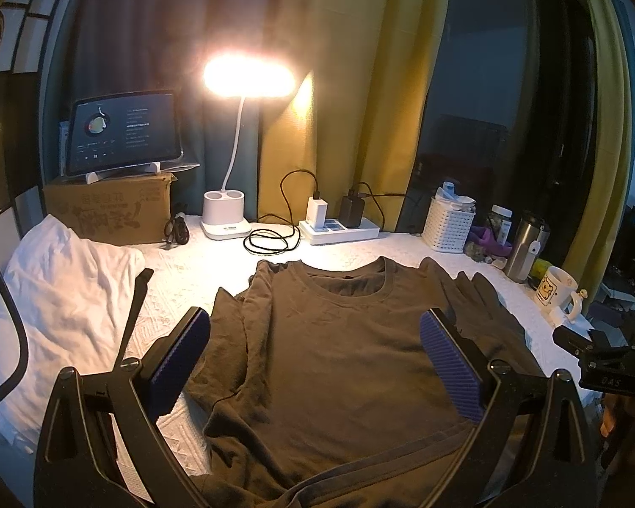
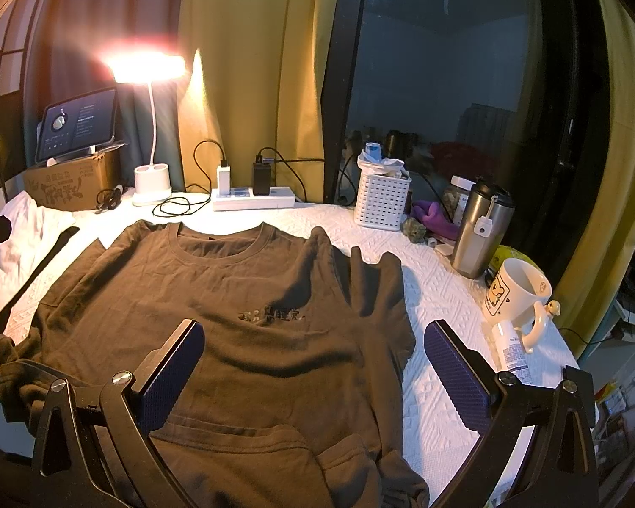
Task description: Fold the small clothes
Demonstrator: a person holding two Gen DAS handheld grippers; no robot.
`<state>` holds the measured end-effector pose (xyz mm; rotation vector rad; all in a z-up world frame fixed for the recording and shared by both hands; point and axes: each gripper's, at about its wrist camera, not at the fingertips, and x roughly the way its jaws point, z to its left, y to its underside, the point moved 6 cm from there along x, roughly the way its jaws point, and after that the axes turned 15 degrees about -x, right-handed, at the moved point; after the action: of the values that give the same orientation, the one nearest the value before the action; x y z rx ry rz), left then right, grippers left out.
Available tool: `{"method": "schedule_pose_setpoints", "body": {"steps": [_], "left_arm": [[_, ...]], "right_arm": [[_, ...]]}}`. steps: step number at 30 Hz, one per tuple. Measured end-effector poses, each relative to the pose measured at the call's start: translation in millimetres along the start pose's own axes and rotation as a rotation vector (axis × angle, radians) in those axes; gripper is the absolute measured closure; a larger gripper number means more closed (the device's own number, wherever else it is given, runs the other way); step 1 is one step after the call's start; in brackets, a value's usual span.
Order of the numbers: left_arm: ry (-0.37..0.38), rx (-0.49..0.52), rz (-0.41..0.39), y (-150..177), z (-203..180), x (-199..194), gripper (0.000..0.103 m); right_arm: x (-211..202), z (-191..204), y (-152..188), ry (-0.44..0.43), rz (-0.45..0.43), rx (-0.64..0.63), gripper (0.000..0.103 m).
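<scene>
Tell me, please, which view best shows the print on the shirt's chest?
The right wrist view: the print is readable as dark marks mid-chest on the shirt. In the left wrist view, the shirt shows no visible print.

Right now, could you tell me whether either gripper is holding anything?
Nothing is held. The left gripper and right gripper are both open above the brown T-shirt.

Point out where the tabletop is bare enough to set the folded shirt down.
Bare white cover lies between the brown shirt and the mug, and a narrower strip between the collar and the power strip. The far right corner is crowded: basket, steel tumbler, jar. White cloth fills the left.
</scene>
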<state>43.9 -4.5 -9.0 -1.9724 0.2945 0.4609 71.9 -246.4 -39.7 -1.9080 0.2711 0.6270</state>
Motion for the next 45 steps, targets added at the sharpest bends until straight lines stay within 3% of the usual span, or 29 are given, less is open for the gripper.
{"method": "schedule_pose_setpoints", "body": {"steps": [25, 45], "left_arm": [[-0.01, 0.011, 0.025, 0.3, -4.0, 15.5, 0.005], [-0.027, 0.036, 0.134, -2.2, -28.9, 88.5, 0.005]], "right_arm": [[18.4, -5.6, 3.7, -0.012, 0.02, 0.009, 0.0], [86.9, -40.0, 8.2, -0.027, 0.117, 0.033, 0.0]]}}
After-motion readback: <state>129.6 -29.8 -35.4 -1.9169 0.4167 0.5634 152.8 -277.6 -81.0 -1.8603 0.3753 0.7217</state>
